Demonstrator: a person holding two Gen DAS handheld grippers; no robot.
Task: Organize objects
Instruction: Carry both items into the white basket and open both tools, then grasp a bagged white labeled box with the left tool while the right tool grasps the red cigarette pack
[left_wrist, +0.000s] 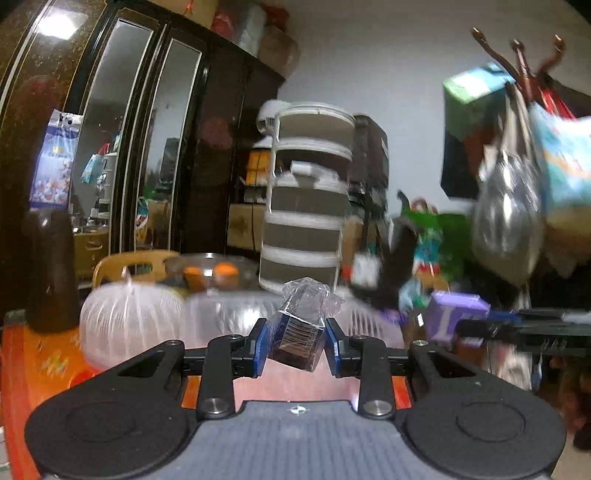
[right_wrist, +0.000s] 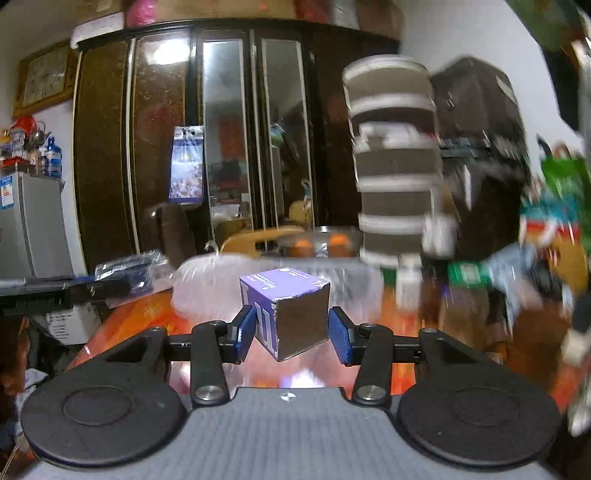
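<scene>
While the left tongs (left_wrist: 295, 345) clamp a small dark packet (left_wrist: 300, 334) — wrapped in crinkled clear plastic, barcode facing the camera — the right tongs (right_wrist: 291, 332) pinch a purple box (right_wrist: 286, 312) between their blue pads, one corner tilted toward the lens. Both things are held clear above the orange table (left_wrist: 33, 363). Just beyond, on the table, sit white mesh covers (left_wrist: 129, 319) and a clear bowl of oranges (left_wrist: 210, 271) — blurred. In the left view the purple box (left_wrist: 456, 314) shows at right.
</scene>
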